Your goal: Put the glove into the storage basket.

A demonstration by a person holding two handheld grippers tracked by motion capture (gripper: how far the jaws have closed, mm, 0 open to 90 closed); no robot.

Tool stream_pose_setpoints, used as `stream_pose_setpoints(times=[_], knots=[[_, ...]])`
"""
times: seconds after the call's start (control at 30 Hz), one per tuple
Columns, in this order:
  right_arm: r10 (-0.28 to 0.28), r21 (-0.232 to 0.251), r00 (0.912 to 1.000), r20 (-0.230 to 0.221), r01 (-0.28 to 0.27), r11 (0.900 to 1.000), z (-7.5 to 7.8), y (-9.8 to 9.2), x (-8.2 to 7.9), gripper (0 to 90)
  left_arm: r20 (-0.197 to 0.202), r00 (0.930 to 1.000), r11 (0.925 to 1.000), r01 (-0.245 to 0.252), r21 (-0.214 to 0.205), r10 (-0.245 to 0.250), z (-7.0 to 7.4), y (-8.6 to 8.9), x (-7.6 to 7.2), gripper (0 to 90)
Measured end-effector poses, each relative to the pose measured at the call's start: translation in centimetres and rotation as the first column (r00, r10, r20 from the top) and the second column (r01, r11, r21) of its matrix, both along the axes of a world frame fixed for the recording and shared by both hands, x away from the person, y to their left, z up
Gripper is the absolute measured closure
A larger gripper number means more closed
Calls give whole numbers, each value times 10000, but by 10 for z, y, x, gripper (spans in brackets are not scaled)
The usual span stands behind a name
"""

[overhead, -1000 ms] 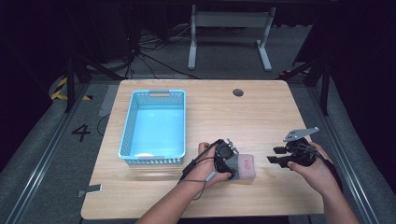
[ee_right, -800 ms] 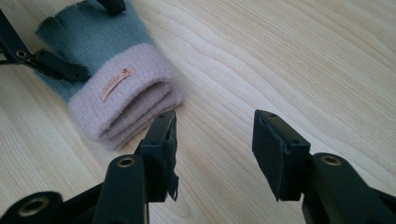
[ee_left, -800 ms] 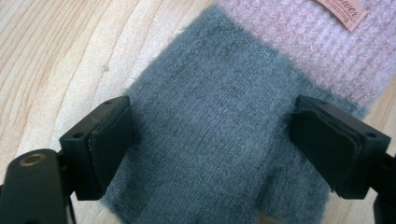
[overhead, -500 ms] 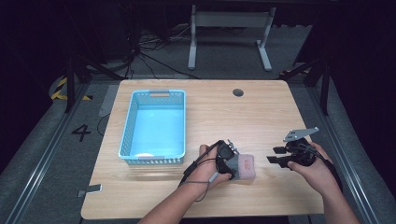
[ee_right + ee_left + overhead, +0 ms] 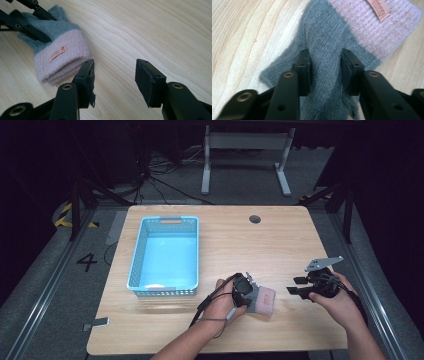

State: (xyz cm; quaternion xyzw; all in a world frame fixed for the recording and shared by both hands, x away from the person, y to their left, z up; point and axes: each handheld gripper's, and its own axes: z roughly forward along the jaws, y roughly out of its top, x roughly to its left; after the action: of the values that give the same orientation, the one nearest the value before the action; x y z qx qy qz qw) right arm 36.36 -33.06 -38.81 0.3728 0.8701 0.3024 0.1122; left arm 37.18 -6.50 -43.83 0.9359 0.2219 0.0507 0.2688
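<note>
From the high view, a knitted glove (image 5: 261, 299) lies near the front edge of the counter (image 5: 280, 240), right of the blue basket (image 5: 165, 257). The left gripper (image 5: 248, 291) sits on the glove's left, grey end; the right gripper (image 5: 296, 287) hangs just right of its pink cuff, apart from it. The glove's long axis runs left to right, with bare counter far and right.

In the left gripper view, the fingers (image 5: 304, 65) are clamped on a raised fold of grey knit (image 5: 325, 57).

In the right gripper view, the fingers (image 5: 86, 77) stand spread with nothing between them, the cuff (image 5: 61, 62) just beyond the left one. The left hand looks better placed to lift.
</note>
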Motion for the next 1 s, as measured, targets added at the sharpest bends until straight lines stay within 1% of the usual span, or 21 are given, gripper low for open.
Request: stream_pose_setpoints(times=[0.03, 0.17, 0.23, 0.33, 0.43, 0.47, 0.57, 0.67, 0.8, 0.87, 0.97, 1.0], knots=[[-6, 17, 10000, 2, 6, 10000, 0, 0, 0, 505, -9, 10000, 10000, -11, -62, 11, 0, 0, 0, 672], [18, 15, 10000, 0, -18, 10000, 0, 0, 2, 506, -317, 9994, 9992, -146, -361, 134, 3, 4, 2, 701], [14, 25, 10000, -24, -14, 10000, -1, 0, 3, 506, -342, 9993, 9987, -147, -483, 131, 8, 8, 2, 708], [22, 23, 10000, -64, -22, 10000, -1, -1, 5, 508, -269, 9994, 9970, -214, -747, 194, 20, 16, 2, 711], [26, 59, 10000, -60, -25, 10000, -1, 0, 7, 508, -106, 9997, 9954, -244, -929, 235, 29, 21, 0, 711], [39, 77, 10000, -56, -39, 10000, -1, 0, 8, 509, -152, 9996, 9952, -248, -941, 235, 34, 25, 0, 711], [67, 99, 10000, -18, -67, 9999, 0, 0, 10, 509, -106, 9998, 9928, -184, -1187, 173, 44, 33, -1, 711], [99, 147, 10000, -2, -99, 9998, 1, 2, 12, 509, 57, 9997, 9922, -216, -1231, 225, 54, 40, -2, 710], [158, 140, 9999, -19, -158, 9998, 1, 3, 14, 508, 159, 9995, 9907, -242, -1342, 266, 66, 50, -1, 710], [167, 137, 9999, -44, -166, 9998, 0, 4, 16, 508, 233, 9990, 9903, -340, -1349, 375, 72, 55, 0, 710], [188, 140, 9998, -86, -186, 9997, -1, 5, 19, 508, 335, 9984, 9895, -402, -1387, 453, 78, 60, 1, 709], [207, 127, 9998, -79, -206, 9997, -1, 5, 19, 508, 295, 9984, 9889, -427, -1425, 474, 81, 62, 2, 709]])
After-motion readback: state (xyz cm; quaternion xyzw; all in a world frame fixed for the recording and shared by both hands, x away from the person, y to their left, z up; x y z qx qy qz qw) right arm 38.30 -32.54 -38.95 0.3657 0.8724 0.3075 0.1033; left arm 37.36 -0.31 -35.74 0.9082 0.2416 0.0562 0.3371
